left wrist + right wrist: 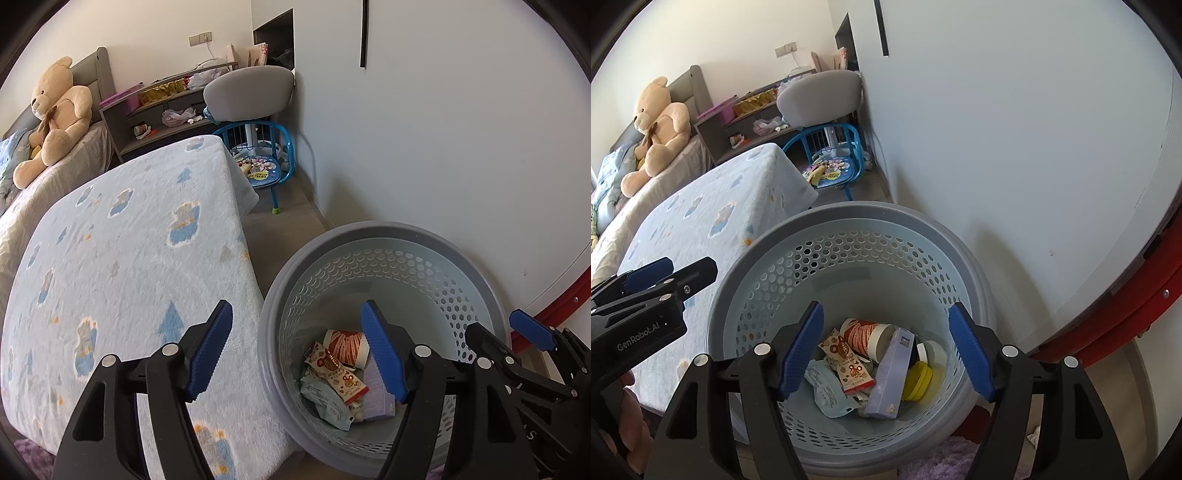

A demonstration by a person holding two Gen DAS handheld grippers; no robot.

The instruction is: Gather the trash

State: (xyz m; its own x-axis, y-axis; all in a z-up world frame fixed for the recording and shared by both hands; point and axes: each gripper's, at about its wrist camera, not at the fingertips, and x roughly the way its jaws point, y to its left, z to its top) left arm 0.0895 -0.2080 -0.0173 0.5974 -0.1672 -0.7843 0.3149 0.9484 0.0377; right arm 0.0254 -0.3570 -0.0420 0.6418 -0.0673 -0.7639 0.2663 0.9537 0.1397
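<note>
A grey perforated waste basket (849, 221) stands on the floor between the bed and the wall. In it lie a red-and-white paper cup (866, 334), snack wrappers (849, 365), a pale blue packet (827, 391), a purple box (892, 373) and a yellow lid (918, 376). My right gripper (885, 308) hovers over the basket's mouth, open, with nothing between its blue pads. My left gripper (295, 310) is open and empty too, above the basket's left rim (269, 295) and the bed edge. The cup (345, 345) and wrappers (332, 373) also show in the left wrist view.
A bed with a white, blue-patterned blanket (129, 258) sits left of the basket, with a teddy bear (55, 110) at its head. Behind stand a blue child's chair (266, 166), a grey chair (247, 92) and a cluttered shelf. A white wall and a red curved rim (1126, 317) are on the right.
</note>
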